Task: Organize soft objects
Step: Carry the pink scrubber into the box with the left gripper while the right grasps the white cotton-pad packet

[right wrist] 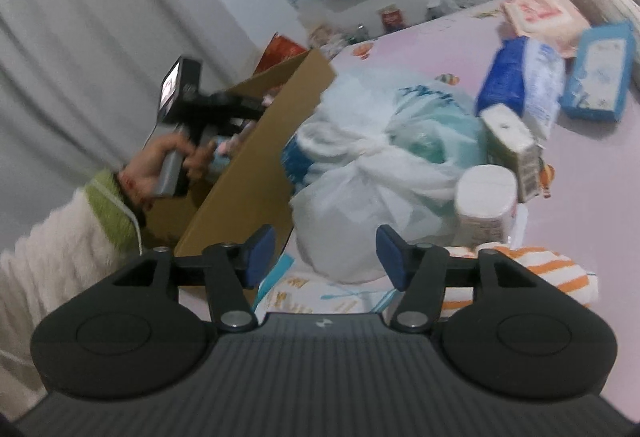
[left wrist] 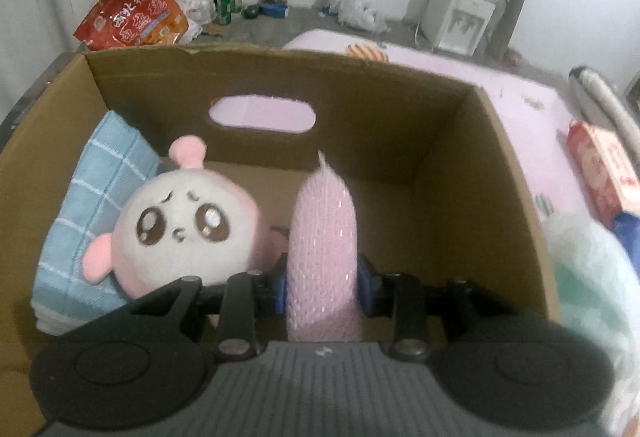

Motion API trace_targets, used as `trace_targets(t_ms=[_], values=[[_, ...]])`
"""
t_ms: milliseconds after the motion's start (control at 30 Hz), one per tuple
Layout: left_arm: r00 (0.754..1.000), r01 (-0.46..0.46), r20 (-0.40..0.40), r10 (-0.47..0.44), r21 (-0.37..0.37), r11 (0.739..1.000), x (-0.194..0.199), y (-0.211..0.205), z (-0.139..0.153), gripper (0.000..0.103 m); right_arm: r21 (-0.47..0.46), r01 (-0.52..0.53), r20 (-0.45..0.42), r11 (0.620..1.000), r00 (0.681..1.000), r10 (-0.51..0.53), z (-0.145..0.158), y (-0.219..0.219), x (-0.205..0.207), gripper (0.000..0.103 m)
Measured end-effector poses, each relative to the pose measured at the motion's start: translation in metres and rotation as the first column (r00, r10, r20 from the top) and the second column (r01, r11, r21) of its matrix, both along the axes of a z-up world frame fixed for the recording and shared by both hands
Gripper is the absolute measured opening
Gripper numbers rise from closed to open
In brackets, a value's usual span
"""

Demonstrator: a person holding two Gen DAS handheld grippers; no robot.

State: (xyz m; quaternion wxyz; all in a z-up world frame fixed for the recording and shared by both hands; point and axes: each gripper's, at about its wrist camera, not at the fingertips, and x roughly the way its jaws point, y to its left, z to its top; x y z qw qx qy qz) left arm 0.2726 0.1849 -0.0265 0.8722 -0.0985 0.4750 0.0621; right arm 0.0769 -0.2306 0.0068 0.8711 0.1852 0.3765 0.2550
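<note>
Left gripper [left wrist: 322, 287], frame centre, clamps soft, light pink mesh-knit sponge [left wrist: 323, 237] mid-body over brown cardboard box [left wrist: 500, 173]; right gripper [right wrist: 323, 257] gapes empty.

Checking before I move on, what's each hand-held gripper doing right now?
Left hand-held gripper: shut on the pink knitted item, inside the cardboard box.
Right hand-held gripper: open, holding nothing.

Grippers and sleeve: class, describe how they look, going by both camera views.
Each gripper, left gripper and right gripper, has a ribbed grey body, two round black discs, black linkage arms with silver rivets and blue pads. The sleeve is fluffy cream with a green cuff.
</note>
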Motion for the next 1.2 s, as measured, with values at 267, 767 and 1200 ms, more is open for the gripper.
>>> trace_targets(t_ms=[267, 767, 1200], values=[[1.0, -0.021, 0.013, 0.021, 0.002, 1.0, 0.011, 0.003, -0.009, 0.034, -0.187, -0.257, 0.008, 0.948, 0.965, 0.263, -0.006, 0.06, -0.007, 0.085], [0.998, -0.042, 0.034, 0.044, -0.05, 0.998, 0.007, 0.013, -0.011, 0.035, -0.639, -0.538, -0.064, 0.549, 0.749, 0.66, -0.05, 0.162, -0.02, 0.09], [0.997, -0.045, 0.053, 0.047, -0.053, 0.998, 0.002, 0.015, -0.005, 0.035, -0.334, -0.433, -0.013, 0.837, 0.89, 0.455, 0.004, 0.107, -0.003, 0.039]])
